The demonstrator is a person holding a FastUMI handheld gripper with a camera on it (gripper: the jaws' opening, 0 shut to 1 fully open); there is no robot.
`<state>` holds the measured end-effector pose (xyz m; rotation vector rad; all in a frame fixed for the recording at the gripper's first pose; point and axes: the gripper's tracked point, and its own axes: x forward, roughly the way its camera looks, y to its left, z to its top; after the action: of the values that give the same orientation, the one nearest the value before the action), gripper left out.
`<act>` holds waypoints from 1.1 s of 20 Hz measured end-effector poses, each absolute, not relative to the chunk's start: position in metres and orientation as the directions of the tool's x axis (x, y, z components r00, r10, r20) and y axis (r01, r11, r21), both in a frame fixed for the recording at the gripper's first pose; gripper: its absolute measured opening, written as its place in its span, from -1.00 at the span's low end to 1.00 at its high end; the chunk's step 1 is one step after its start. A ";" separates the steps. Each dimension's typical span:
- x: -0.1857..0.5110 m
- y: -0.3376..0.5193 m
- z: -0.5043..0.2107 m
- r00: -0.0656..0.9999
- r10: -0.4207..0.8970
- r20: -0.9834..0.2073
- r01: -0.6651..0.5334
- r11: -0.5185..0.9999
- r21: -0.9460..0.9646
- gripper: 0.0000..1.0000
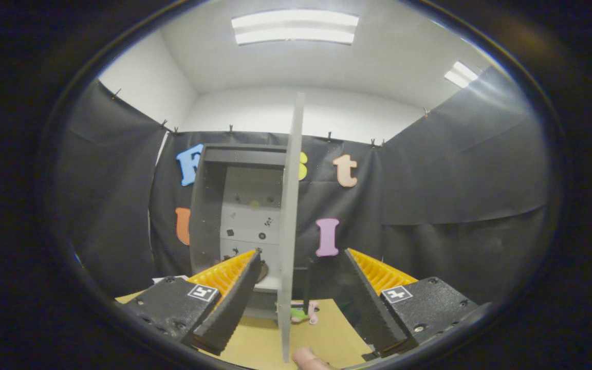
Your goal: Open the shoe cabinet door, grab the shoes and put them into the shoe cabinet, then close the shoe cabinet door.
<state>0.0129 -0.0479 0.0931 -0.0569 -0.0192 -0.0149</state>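
Observation:
The shoe cabinet [207, 205] stands against the booth's back wall, dark grey outside with pale shelves inside. Its white door [292, 195] is swung out towards me and seen edge-on. The door's edge runs down between my fingers, nearer the left one, and neither finger touches it. My gripper [303, 253] is open, with nothing pressed between its orange-ribbed fingers. A small pink and green pair of shoes [301, 312] lies on the tan table [255, 344] just beyond the door's bottom edge, partly hidden by the door.
A person's fingertip [309, 359] shows at the door's lower end, close to the camera. A white sheet [165, 279] lies on the table left of the cabinet. Black cloth walls close in both sides.

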 end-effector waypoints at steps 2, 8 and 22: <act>0.020 -0.074 0.078 0.999 -0.045 -0.008 0.045 0.995 -0.087 1.00; 0.072 -0.100 0.014 0.986 0.020 -0.165 -0.031 0.997 -0.070 1.00; 0.114 -0.092 -0.022 0.981 0.051 -0.185 -0.069 0.993 -0.093 0.87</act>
<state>0.1144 -0.0924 -0.0223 -0.0990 0.1839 0.0602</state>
